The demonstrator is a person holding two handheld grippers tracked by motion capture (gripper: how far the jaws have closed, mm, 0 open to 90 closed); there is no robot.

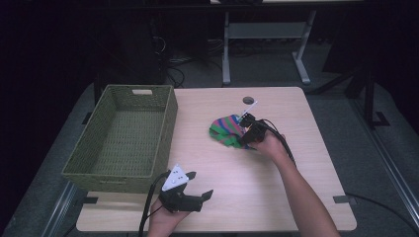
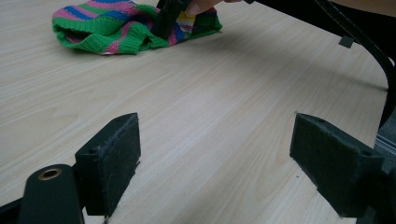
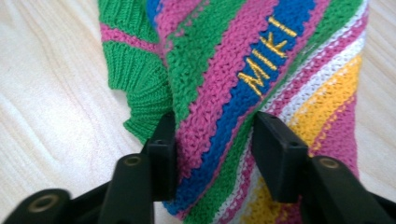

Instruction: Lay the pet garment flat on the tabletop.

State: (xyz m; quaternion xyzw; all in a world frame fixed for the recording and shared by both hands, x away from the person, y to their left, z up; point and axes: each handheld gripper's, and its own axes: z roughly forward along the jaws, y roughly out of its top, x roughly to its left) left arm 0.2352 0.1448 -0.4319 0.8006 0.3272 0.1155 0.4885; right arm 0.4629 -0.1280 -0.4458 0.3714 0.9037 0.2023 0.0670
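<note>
A knitted garment (image 1: 223, 129) in green, pink, blue and yellow stripes lies crumpled near the middle of the wooden table (image 1: 276, 187). In the right gripper view the garment (image 3: 219, 70) carries yellow stitched letters. My right gripper (image 3: 212, 123) points down into it, and both pads press against a ridge of the knit between the jaws. In the high view the right gripper (image 1: 243, 139) sits at the garment's right edge. My left gripper (image 1: 200, 183) hovers near the table's front edge, jaws wide apart and empty. Its own view (image 2: 215, 140) faces the garment (image 2: 107, 28) across bare wood.
An olive woven basket (image 1: 118, 175) stands on the table's left side, and nothing shows inside it. A round cable hole (image 1: 248, 100) is near the far edge. The right gripper's black cable (image 2: 373, 51) runs along the person's forearm. Desk legs and cables stand beyond the table.
</note>
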